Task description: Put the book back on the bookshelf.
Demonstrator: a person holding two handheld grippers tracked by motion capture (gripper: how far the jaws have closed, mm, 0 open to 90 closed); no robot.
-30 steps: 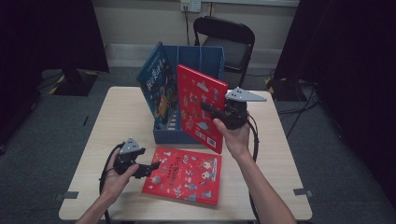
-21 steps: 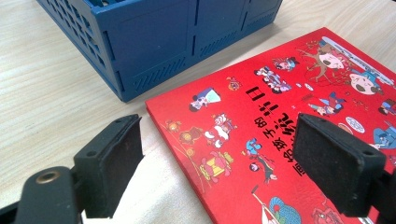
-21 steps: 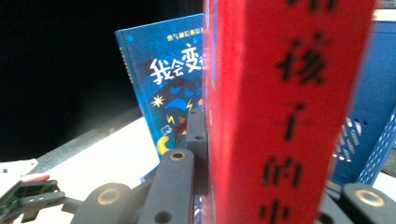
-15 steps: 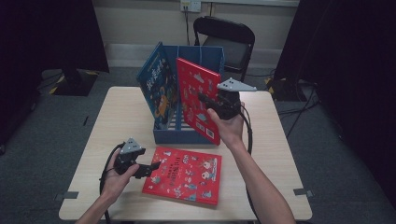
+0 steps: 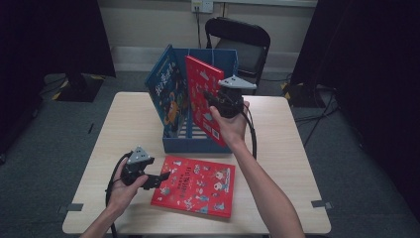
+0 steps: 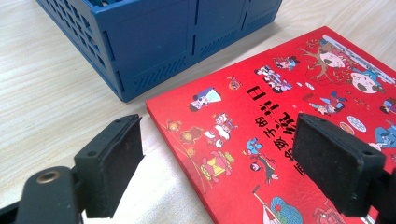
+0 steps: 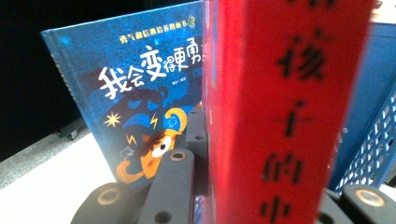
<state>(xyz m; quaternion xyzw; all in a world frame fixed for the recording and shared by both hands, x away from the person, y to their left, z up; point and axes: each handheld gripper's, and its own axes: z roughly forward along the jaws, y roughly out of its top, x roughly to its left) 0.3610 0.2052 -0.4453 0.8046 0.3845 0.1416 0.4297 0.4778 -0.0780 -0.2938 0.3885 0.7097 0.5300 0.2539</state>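
Note:
An upright red book [image 5: 203, 101] stands in the blue crate [image 5: 198, 144], with my right gripper [image 5: 212, 98] shut on its right edge; its spine [image 7: 280, 116] is close up in the right gripper view. A blue book [image 5: 167, 91] leans at the crate's left side, its cover [image 7: 135, 107] facing the right gripper. A second red book [image 5: 195, 186] lies flat on the table in front of the crate. My left gripper [image 5: 161, 178] rests open at that book's left edge, its pads [image 6: 112, 163] straddling the book's corner [image 6: 219, 135].
The light wooden table [image 5: 297, 148] has bare room at right and left of the crate. A black folding chair [image 5: 240, 39] stands behind the table's far edge. The crate's front wall [image 6: 154, 42] is just beyond the left gripper.
My right gripper has carried the upright red book left and farther back into the crate, closer to the blue book. The left gripper and flat red book have not moved.

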